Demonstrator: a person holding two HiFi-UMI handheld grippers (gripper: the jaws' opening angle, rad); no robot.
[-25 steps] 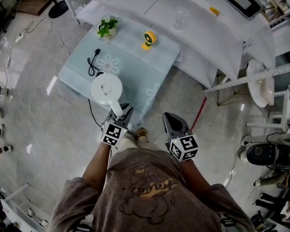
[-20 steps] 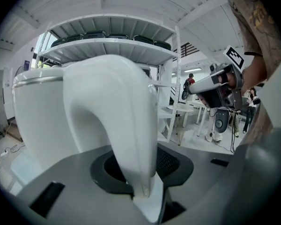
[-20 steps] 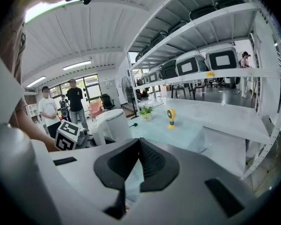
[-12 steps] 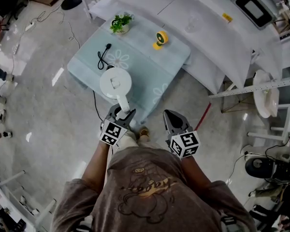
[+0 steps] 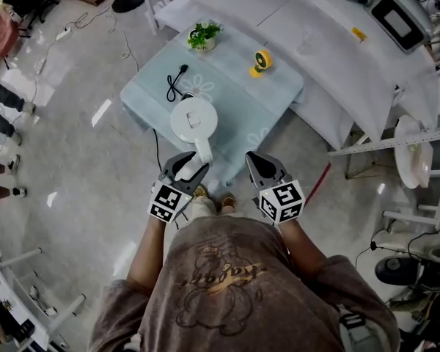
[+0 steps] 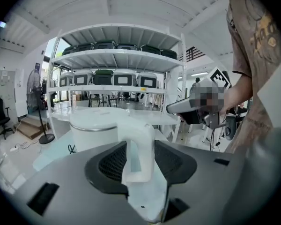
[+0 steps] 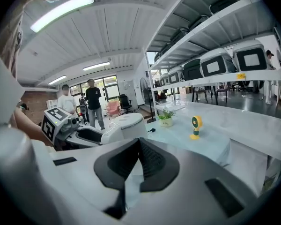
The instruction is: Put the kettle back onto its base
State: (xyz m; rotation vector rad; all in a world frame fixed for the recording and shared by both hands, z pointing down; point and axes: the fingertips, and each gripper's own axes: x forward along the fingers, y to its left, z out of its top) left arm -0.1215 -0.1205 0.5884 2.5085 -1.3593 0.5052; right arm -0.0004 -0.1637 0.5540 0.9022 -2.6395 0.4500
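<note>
the left tongs [image 5: 189,169] stand wide, their jaws having just been opening, and the handle [image 5: 203,152] of the white kettle [image 5: 193,118] stands between the two pads without being clamped. the kettle stands upright on the tabletop [image 5: 238,116] straight ahead of the left tongs, near the tabletop's near edge, with its lid on and its handle pointing back at them. its body hides what lies under it, so i cannot tell whether it sits on its base. a thin black cable [image 5: 156,147] runs off the tabletop edge just left of the left tongs. the right tongs [image 5: 258,167] are narrow, tips together, with nothing between them. they hover off the near edge of the tabletop, beside the left tongs and about level with them, with the kettle ahead and to their left. beyond the kettle, further from both tongs, lies a looped black cord [image 5: 175,85] with a plug. at the far edge, well apart from the tongs, a small potted plant [image 5: 204,35] stands ahead of the left tongs and a yellow fan [image 5: 262,61] ahead of the right tongs. past those runs a long white counter [image 5: 330,57]. each of the tongs carries a marker cube [image 5: 167,200] at its rear, close to the person's brown shirt [image 5: 227,277].
</note>
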